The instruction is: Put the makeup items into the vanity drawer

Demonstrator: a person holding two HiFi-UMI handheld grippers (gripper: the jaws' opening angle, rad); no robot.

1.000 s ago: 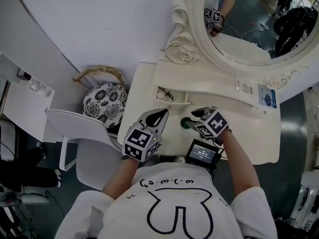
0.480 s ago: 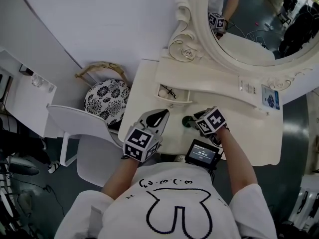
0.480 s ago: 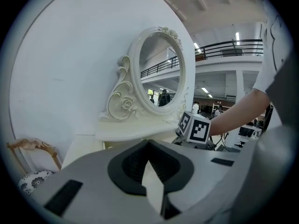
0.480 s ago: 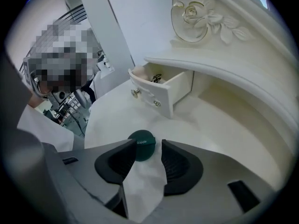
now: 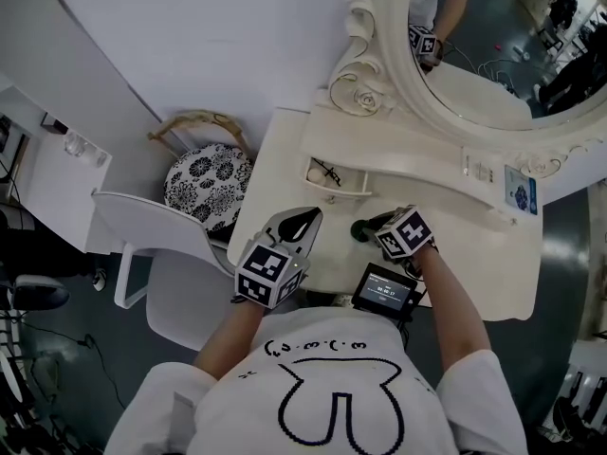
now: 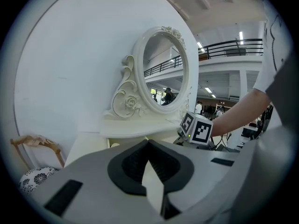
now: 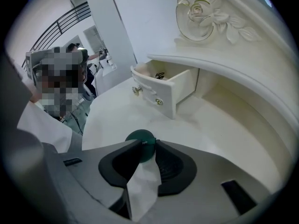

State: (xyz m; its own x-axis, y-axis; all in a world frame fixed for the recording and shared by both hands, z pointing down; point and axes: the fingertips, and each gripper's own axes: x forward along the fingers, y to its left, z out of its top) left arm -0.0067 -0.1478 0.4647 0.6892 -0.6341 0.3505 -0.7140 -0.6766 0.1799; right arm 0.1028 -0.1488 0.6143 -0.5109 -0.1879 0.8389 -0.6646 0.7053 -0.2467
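right gripper (image 7: 148, 143) fingers just closed onto the round green makeup item (image 7: 138, 138); left gripper (image 6: 148, 142) fingers together, empty

White short-sleeved T-shirt (image 5: 332, 396) with black line drawing (rabbit-like); beyond the T-shirt, grey left gripper (image 5: 303, 220) and right gripper (image 5: 366, 227), black-padded, bearing black-and-white marker cubes (image 5: 268, 273).

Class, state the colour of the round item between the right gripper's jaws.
The round item is dark green; the right gripper view shows it best.
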